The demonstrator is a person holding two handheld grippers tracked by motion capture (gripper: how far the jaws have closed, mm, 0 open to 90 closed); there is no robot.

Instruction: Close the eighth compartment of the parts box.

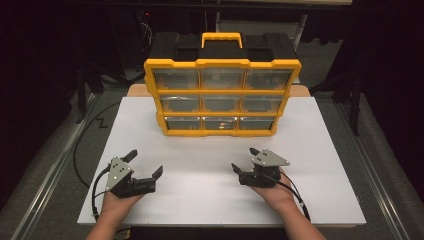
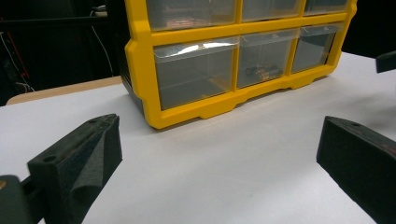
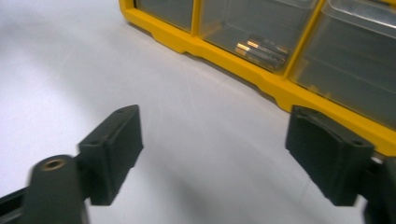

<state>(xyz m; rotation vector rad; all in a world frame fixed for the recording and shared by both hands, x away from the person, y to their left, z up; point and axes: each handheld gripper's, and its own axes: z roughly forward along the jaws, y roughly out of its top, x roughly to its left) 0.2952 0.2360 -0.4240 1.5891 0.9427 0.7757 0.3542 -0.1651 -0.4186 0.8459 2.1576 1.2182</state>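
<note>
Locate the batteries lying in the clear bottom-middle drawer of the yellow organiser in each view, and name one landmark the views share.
High view: the batteries glint in the bottom-middle drawer, centre of the picture.
Left gripper view: upper middle, right of centre, behind the clear drawer front.
Right gripper view: top, right of centre, lying slantwise.
Shared landmark: the yellow plastic frame running under the bottom row of drawers.

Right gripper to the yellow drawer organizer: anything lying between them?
Nothing: the high view shows bare white board between the right gripper and the organizer.
</note>
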